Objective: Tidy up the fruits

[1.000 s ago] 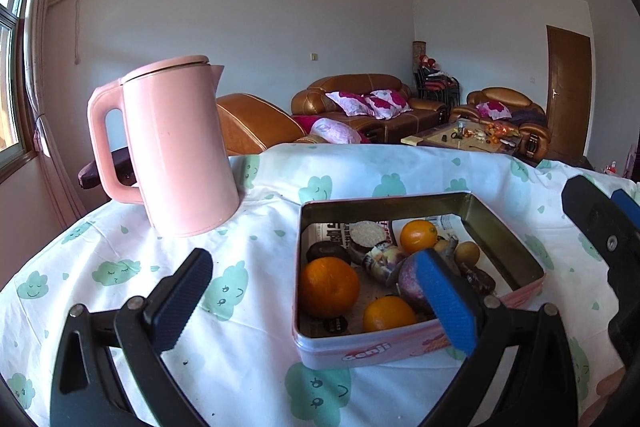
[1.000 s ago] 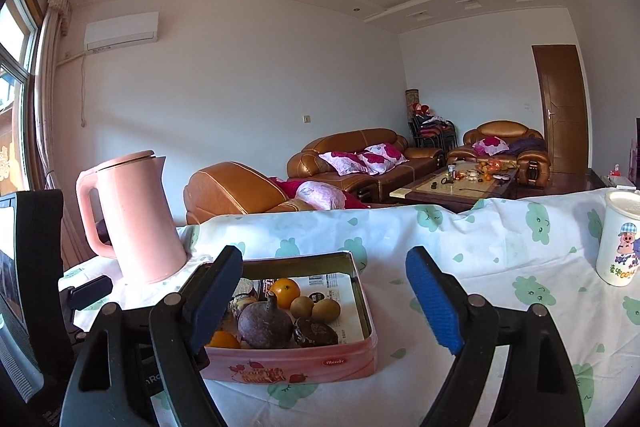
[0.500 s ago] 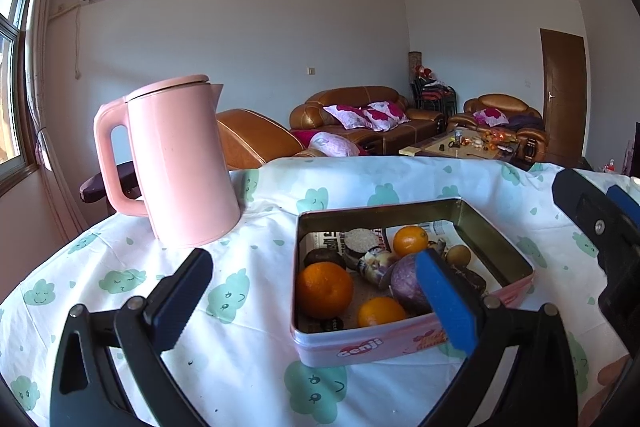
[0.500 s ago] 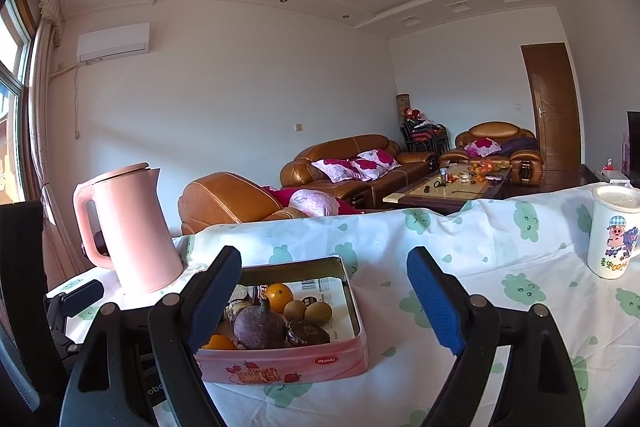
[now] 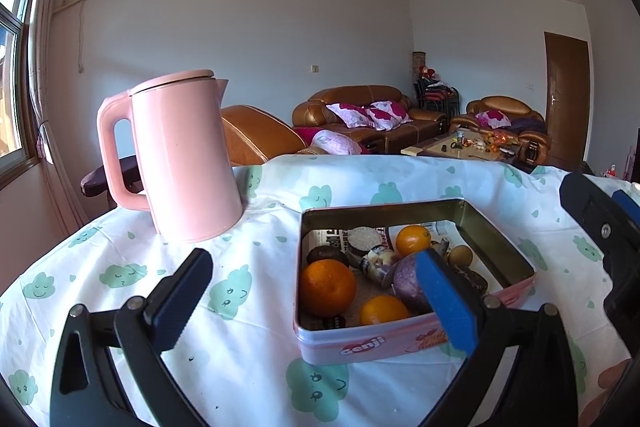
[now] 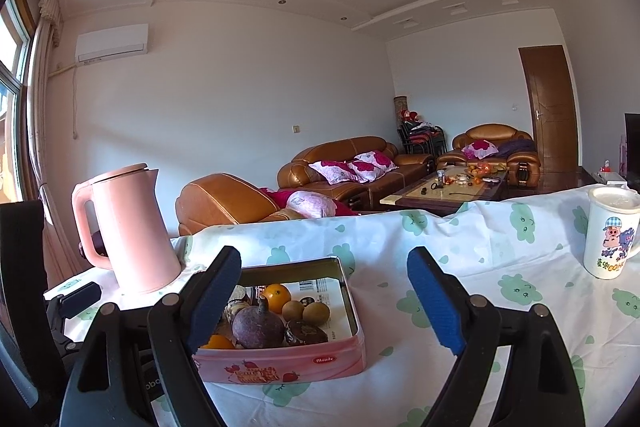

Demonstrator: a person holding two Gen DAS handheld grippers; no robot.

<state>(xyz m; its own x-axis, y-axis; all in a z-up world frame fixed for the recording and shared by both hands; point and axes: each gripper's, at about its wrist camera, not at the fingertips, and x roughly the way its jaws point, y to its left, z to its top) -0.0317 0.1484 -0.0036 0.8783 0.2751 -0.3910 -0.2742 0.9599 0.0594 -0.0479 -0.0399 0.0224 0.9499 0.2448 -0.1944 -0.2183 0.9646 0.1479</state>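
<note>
Sitting in a pink square tin (image 5: 412, 337), the fruit is already gathered in one place: a big orange (image 5: 328, 287) at the tin's near left, a smaller orange (image 5: 383, 310) at the near edge, a third orange (image 5: 413, 239) toward the back, a dark purple round fruit (image 6: 258, 323) in the middle, and two small brown fruits (image 6: 306, 311) beside it. No fruit shows loose on the cloud-print tablecloth (image 5: 248, 307).

The left claw (image 5: 312, 303) hangs just short of the tin with its jaws spread wide and nothing between them. From this claw the tin lies at about one o'clock, close in; its blue right finger (image 5: 444, 303) crosses in front of the purple fruit and the tin's near right corner.

The right claw (image 6: 324, 301) is likewise wide open and empty. From it the tin lies at about eleven o'clock, with its left finger (image 6: 214, 299) overlapping the tin's near left corner, and open cloth straight ahead at twelve.

Both claws are near the tin; the left one looks more squarely lined up on it, as the tin fills the right half of its gap. The tin is roughly square, so no long axis governs the approach.

A pink kettle (image 5: 180, 163) stands at ten o'clock from the left claw, just beside the tin's far left corner. A white cartoon mug (image 6: 610, 235) stands well apart at two o'clock from the right claw.

This layout fits either fruit waiting to be sorted out of the tin or fruit just collected into it.
</note>
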